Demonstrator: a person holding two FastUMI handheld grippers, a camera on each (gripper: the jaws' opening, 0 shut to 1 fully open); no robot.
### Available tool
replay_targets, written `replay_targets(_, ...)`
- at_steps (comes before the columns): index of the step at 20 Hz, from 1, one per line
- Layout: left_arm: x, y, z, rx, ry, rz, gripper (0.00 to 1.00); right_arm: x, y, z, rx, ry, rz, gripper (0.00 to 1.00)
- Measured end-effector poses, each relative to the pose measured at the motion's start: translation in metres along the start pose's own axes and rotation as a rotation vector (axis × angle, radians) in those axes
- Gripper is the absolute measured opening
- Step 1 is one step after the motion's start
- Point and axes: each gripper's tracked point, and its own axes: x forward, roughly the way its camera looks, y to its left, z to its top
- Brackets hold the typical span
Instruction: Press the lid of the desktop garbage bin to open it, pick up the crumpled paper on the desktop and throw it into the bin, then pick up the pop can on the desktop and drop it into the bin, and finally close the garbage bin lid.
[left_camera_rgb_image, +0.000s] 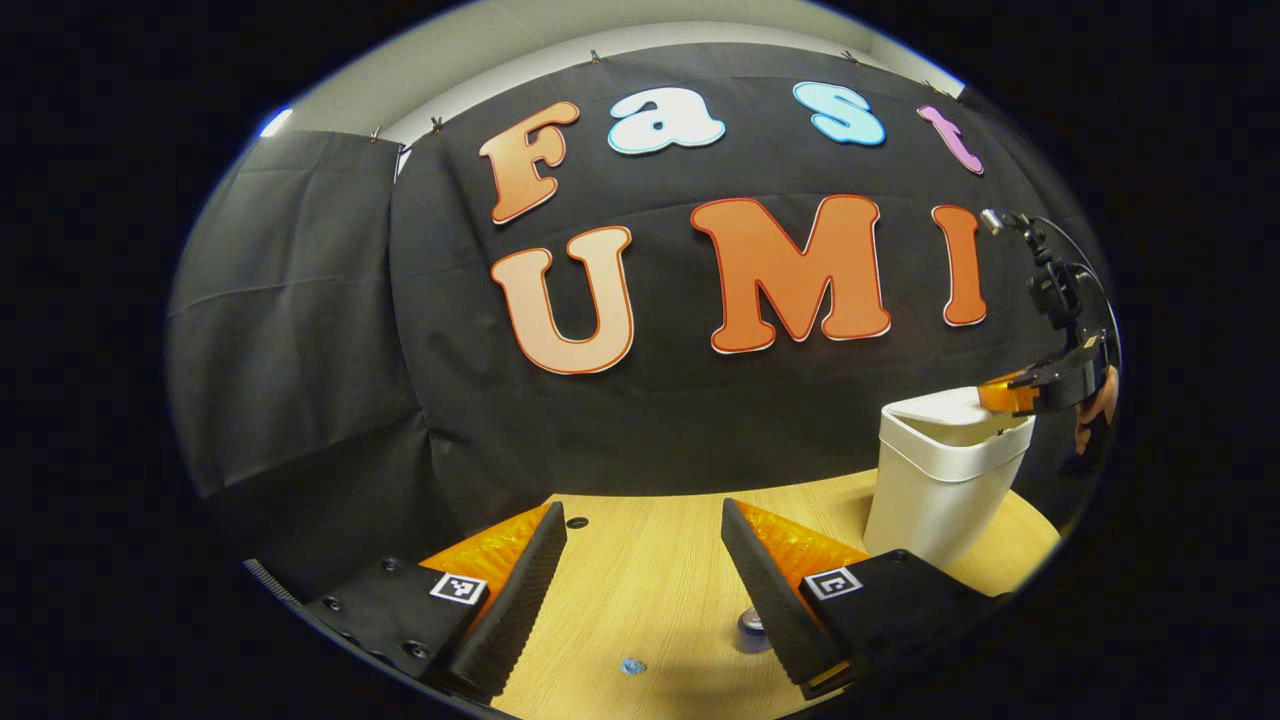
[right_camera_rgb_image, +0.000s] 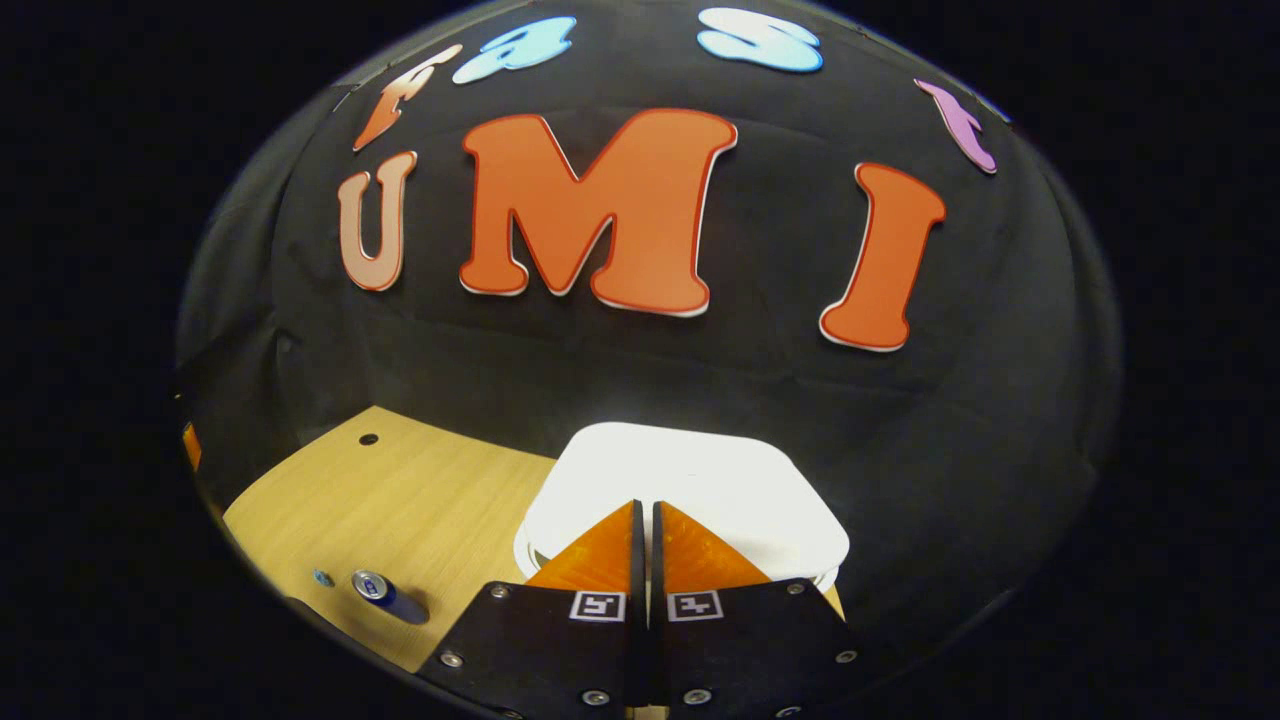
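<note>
Smooth white plastic bin (right_camera_rgb_image: 690, 480), shiny metal can (right_camera_rgb_image: 385, 593), matt wood-grain table (left_camera_rgb_image: 650, 570), black cloth wall (left_camera_rgb_image: 300, 330).

Right gripper (right_camera_rgb_image: 645, 515) has its fingers pressed together (nothing between them); left gripper (left_camera_rgb_image: 645, 560) gapes wide.

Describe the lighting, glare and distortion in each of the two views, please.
Left gripper view: even light, the wooden table bends at the edges, the white bin is sharp and a soft shadow lies by the pop can. Right gripper view: the bin lid is overexposed, detail washed out; fisheye curves the wall; the shut right hand-held gripper is sharp.
</note>
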Motion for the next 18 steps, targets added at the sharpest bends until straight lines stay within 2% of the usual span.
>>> replay_targets(2, -0.001, 0.004, 0.0, -0.007, -0.003, 0.006, 0.99, -0.01, 0.019, 0.016, 0.025, -0.062, 0.067, 0.01)
replay_targets(5, -0.002, 0.009, -0.004, -0.019, 0.006, 0.011, 0.99, -0.02, 0.046, 0.01, 0.02, -0.07, 0.147, 0.03)
replay_targets(7, -0.003, 0.013, -0.006, -0.019, 0.007, 0.015, 0.99, -0.028, 0.07, 0.004, 0.002, -0.079, 0.214, 0.13)
replay_targets(8, -0.004, 0.015, -0.007, -0.019, 0.01, 0.019, 0.99, -0.032, 0.083, 0.0, -0.012, -0.083, 0.246, 0.25)
replay_targets(9, -0.005, 0.017, -0.009, -0.02, 0.016, 0.026, 0.99, -0.036, 0.095, -0.004, -0.023, -0.086, 0.275, 0.29)
replay_targets(10, -0.005, 0.019, -0.011, -0.023, 0.022, 0.031, 0.99, -0.039, 0.108, -0.009, -0.033, -0.085, 0.31, 0.49)
replay_targets(12, -0.008, 0.023, -0.012, -0.028, 0.028, 0.039, 0.99, -0.045, 0.135, -0.022, -0.053, -0.07, 0.381, 0.65)
replay_targets(14, -0.012, 0.028, -0.013, -0.029, 0.029, 0.054, 0.99, -0.051, 0.154, -0.036, -0.073, -0.048, 0.442, 0.76)
replay_targets(18, -0.02, 0.036, -0.019, -0.038, 0.044, 0.08, 0.99, -0.052, 0.188, -0.066, -0.108, 0.005, 0.527, 0.88)
